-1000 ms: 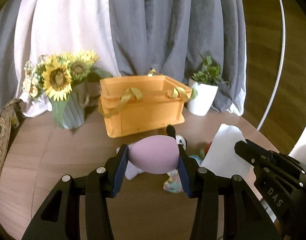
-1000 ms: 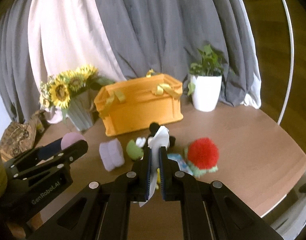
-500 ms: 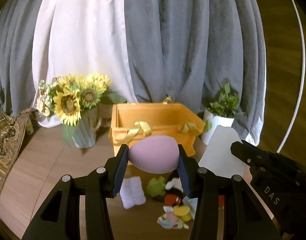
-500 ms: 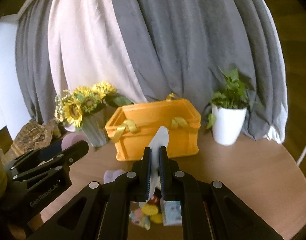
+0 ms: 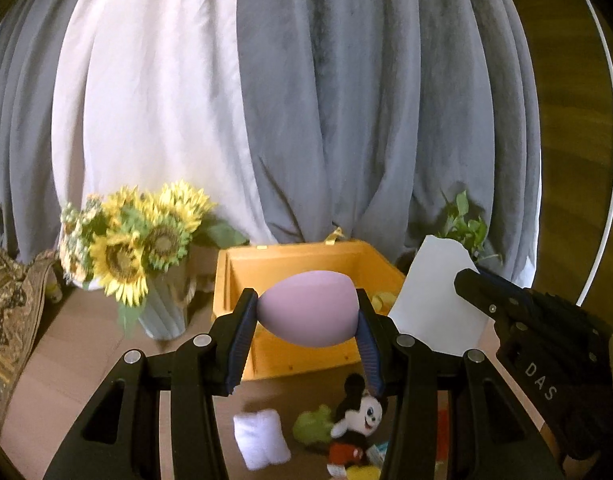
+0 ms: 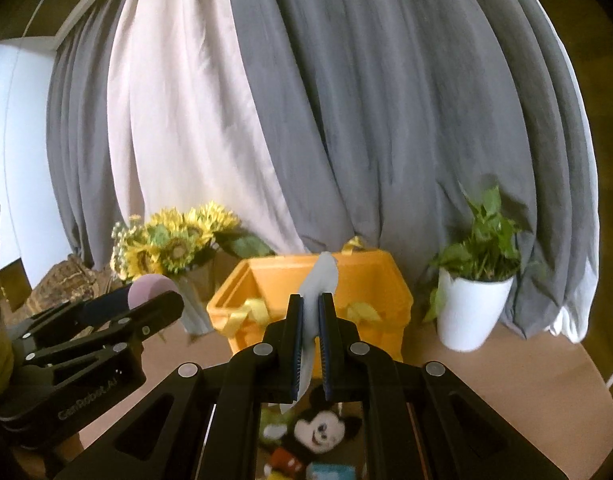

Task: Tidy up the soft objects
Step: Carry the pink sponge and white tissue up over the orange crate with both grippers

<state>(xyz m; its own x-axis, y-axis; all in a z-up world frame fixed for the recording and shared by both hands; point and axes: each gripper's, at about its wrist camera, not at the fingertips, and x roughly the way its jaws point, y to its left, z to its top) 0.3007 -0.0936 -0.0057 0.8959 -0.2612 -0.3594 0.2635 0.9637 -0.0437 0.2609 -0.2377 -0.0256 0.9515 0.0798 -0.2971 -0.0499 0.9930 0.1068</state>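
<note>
the lilac egg-shaped sponge (image 5: 308, 309) sits clamped between the two pads of the left claw (image 5: 306, 320), held up off the counter (image 5: 66, 364), its long axis lying crosswise from pad to pad. the orange crate (image 5: 242, 276) it most likely belongs in lies straight ahead of that claw and a little lower, open top toward the camera, so the coming move looks like a short carry forward until the sponge hangs over the opening. the right claw (image 6: 311, 320) is pinched tight on a thin white sheet (image 6: 320, 280) that stands up edge-on between its pads, with the same crate (image 6: 390, 280) ahead of it. both claws look about equally near the crate; i cannot tell which is nearer. the sponge looks smooth, matte, rounded, slightly squeezed at the pads. loose on the counter below lie a mickey mouse plush (image 5: 356, 420), a white fluffy bundle (image 5: 260, 438) and a green soft piece (image 5: 312, 424).
</note>
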